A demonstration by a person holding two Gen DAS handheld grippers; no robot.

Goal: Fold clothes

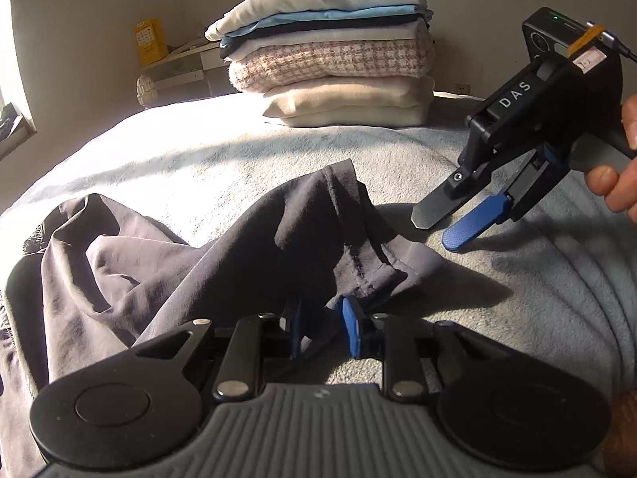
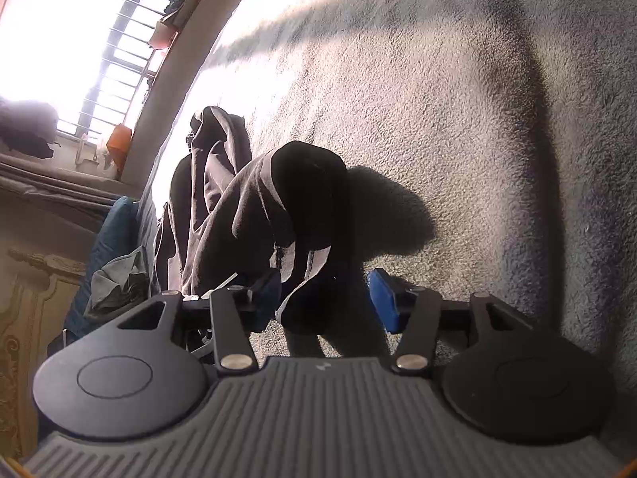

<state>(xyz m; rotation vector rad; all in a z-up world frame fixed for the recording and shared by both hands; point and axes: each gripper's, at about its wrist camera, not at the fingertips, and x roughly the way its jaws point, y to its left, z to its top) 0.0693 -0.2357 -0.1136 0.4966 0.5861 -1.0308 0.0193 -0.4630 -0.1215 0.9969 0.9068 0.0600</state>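
A dark grey-black garment (image 1: 167,263) lies crumpled on the pale blanket-covered bed (image 1: 497,310). My left gripper (image 1: 324,324) is shut on a hemmed edge of the garment and lifts it slightly. My right gripper (image 1: 440,229) hovers open and empty to the right of the cloth, just above the blanket. In the right wrist view the garment (image 2: 254,215) rises in a raised fold in front of my right gripper (image 2: 324,298), whose blue pads (image 2: 382,298) stand wide apart with nothing between them.
A tall stack of folded clothes (image 1: 334,63) stands at the far side of the bed. A yellow box (image 1: 150,40) and shelves sit behind it. A barred window (image 2: 99,47) and other fabric (image 2: 115,279) lie beyond the bed's left edge.
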